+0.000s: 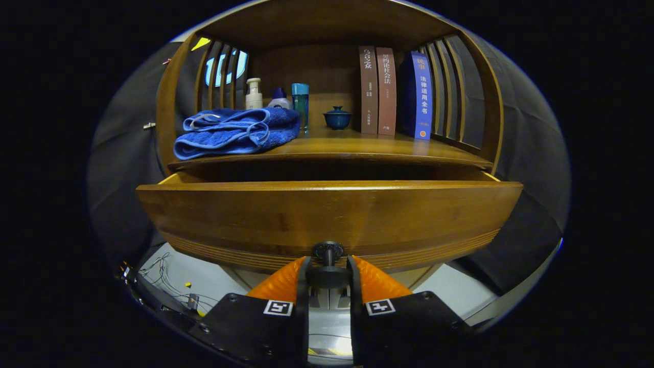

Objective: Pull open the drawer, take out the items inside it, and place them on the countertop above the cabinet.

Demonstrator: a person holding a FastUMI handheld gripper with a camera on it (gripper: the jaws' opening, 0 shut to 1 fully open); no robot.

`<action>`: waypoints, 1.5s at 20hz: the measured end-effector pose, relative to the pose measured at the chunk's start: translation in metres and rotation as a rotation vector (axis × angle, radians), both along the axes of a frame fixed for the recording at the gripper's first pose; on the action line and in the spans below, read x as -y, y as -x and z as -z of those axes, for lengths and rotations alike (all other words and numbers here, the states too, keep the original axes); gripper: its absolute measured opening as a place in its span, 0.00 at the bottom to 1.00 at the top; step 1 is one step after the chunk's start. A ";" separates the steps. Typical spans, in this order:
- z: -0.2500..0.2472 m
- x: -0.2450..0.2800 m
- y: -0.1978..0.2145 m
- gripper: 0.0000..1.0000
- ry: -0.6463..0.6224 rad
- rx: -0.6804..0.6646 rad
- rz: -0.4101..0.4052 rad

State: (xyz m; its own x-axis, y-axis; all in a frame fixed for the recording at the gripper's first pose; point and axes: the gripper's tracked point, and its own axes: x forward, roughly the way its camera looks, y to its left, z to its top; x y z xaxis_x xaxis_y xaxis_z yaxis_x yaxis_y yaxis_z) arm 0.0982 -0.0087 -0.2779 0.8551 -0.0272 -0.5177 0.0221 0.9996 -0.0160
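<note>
- The wooden cabinet (168,112) has slatted sides, and its countertop (347,145) serves as the landmark here.
- At the left end of the countertop lies a folded blue towel (237,132), reaching right to the front edge.
- Behind the towel, toward the back panel, stand a white pump bottle (253,94), a bottle with a dark blue cap (279,98) and a tall teal container (300,105) in a row.
- Near the middle of the countertop, well back, sits a small dark blue lidded cup (337,118).
- Right of the cup two brown books (377,91) stand upright, touching; a blue book (420,96) stands further right, beside the right slats.
- Just under the countertop the drawer (327,214) is pulled out toward the camera. Its broad front panel blocks the view into it, so what lies inside cannot be told.
- Low on the middle of the drawer front sits the dark round knob (327,251).
- The gripper (328,271) has its jaws nearly together, one finger pressing on each side of the knob.
- Below the drawer, left of the fingers, thin wires (163,276) lie on a pale floor (204,281).
</note>
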 end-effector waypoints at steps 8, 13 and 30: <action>-0.008 0.000 0.072 0.37 0.000 -0.064 -0.004; -0.010 -0.003 0.102 0.37 -0.033 -0.093 -0.005; -0.020 0.000 0.133 0.84 -0.070 -0.113 0.008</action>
State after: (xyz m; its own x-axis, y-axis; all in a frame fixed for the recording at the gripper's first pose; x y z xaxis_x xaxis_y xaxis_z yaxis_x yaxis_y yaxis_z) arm -0.0344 -0.0090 -0.2576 0.7913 0.0060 -0.6114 0.0321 0.9982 0.0514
